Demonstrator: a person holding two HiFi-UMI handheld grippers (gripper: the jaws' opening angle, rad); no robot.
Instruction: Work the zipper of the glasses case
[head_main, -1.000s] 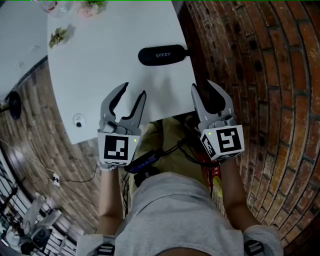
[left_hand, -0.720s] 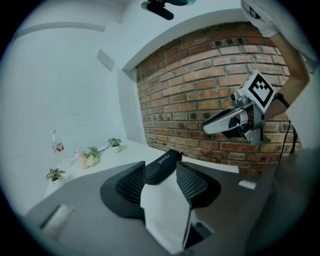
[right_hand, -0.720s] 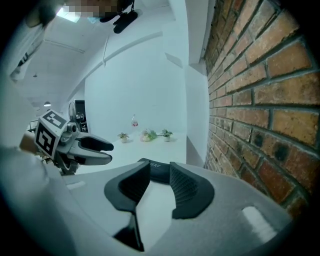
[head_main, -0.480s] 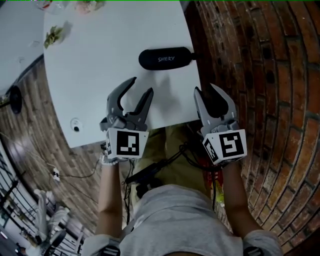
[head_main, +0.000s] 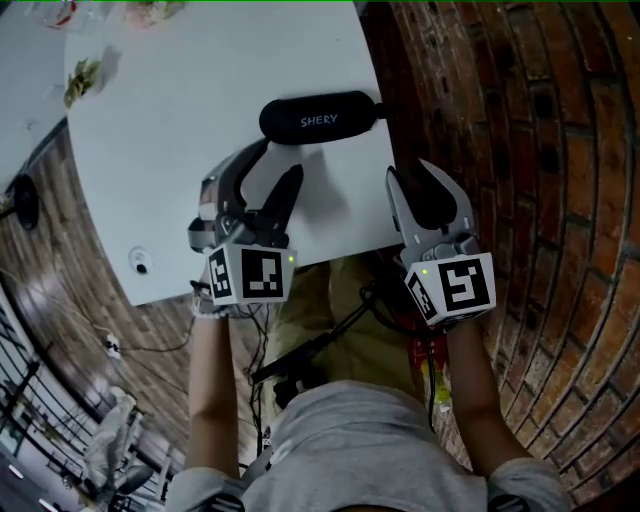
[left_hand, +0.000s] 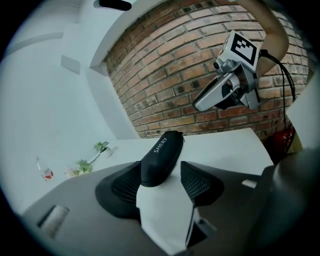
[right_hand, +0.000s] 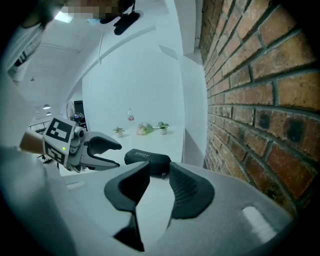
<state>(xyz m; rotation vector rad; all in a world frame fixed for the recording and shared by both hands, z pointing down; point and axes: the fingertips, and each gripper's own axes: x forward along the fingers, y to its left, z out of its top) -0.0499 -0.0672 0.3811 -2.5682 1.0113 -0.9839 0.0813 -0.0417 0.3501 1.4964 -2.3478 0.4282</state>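
Note:
A black glasses case (head_main: 318, 118) marked SHERY lies flat near the right edge of the white table (head_main: 180, 130). My left gripper (head_main: 278, 162) is just short of its left end, and one fingertip (head_main: 258, 150) almost touches the case. Its jaws have just been opening. In the left gripper view the case (left_hand: 161, 156) has its near end between the jaw tips, and the pads do not press on it. My right gripper (head_main: 408, 172) hovers open and empty over the table's front right corner. In the right gripper view the case (right_hand: 147, 158) lies beyond those jaws.
A brick wall (head_main: 520, 150) runs close along the table's right edge. Small plants (head_main: 85, 78) and a glass stand at the table's far end. A small round object (head_main: 140, 262) sits near the front left corner. Cables hang below the front edge.
Both grippers have come down and forward toward the case. The left one has rolled, spread its jaws wider and closed in on the case's left end.

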